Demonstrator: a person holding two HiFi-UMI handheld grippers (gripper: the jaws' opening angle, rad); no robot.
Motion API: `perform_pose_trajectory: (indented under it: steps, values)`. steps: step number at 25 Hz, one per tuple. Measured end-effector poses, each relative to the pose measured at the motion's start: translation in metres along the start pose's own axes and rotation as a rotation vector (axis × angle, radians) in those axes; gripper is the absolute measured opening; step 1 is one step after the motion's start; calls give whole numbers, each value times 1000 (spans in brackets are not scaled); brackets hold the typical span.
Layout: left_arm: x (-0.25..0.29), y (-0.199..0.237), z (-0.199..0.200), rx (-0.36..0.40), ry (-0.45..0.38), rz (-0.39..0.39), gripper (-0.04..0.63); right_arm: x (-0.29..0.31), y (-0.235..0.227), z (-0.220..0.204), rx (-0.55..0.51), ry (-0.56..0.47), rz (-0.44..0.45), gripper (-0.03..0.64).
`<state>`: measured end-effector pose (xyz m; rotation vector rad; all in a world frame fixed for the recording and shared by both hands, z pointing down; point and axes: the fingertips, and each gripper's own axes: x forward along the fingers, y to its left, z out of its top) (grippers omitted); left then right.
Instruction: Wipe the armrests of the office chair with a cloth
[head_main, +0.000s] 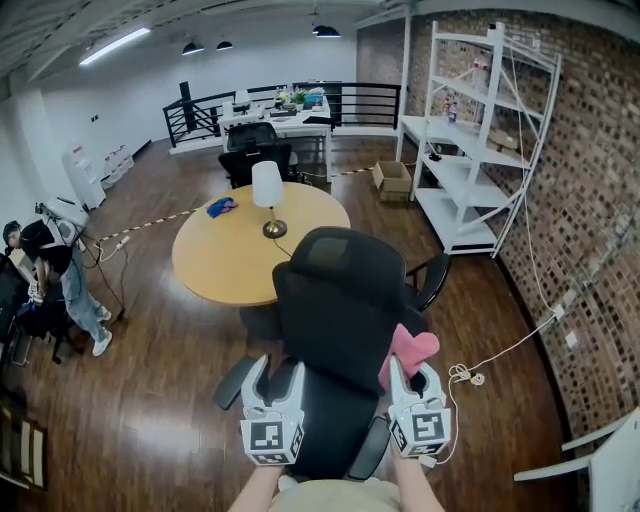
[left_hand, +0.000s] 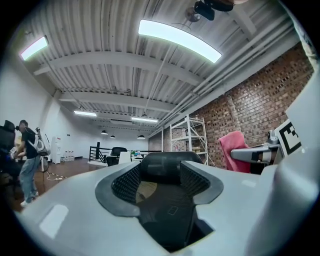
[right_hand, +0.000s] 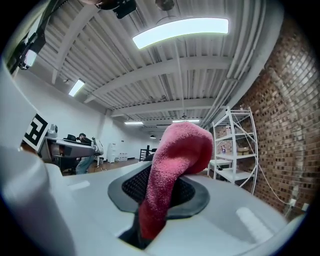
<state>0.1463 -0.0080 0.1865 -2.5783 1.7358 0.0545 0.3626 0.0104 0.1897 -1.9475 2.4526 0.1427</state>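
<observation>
My left gripper (head_main: 277, 372) stands open and empty behind the office chair (head_main: 340, 320) — its black back blocks the way ahead. My right gripper (head_main: 413, 370) is clamped on the pink cloth (head_main: 413, 348) at the chair's right side. Beyond the chair, a round table (head_main: 222, 262) with a lamp (head_main: 268, 196).

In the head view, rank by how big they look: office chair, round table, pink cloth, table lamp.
1. office chair, though nearest the camera.
2. round table.
3. pink cloth and table lamp: too alike to rank.
</observation>
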Motion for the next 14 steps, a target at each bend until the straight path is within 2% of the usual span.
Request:
perform_pose_trajectory:
  steps: [6,9,14]
  values:
    - [-5,-4,-12,-1,30,-16,270,-10,-7,1,27,11,-22,75]
    - [-7,-4,-15,9,34,-12,276,-11,-8,-1,24,22,-23,75]
    - [-9,5,-13,-15,23,4,276,-10,0,5,27,20,1,74]
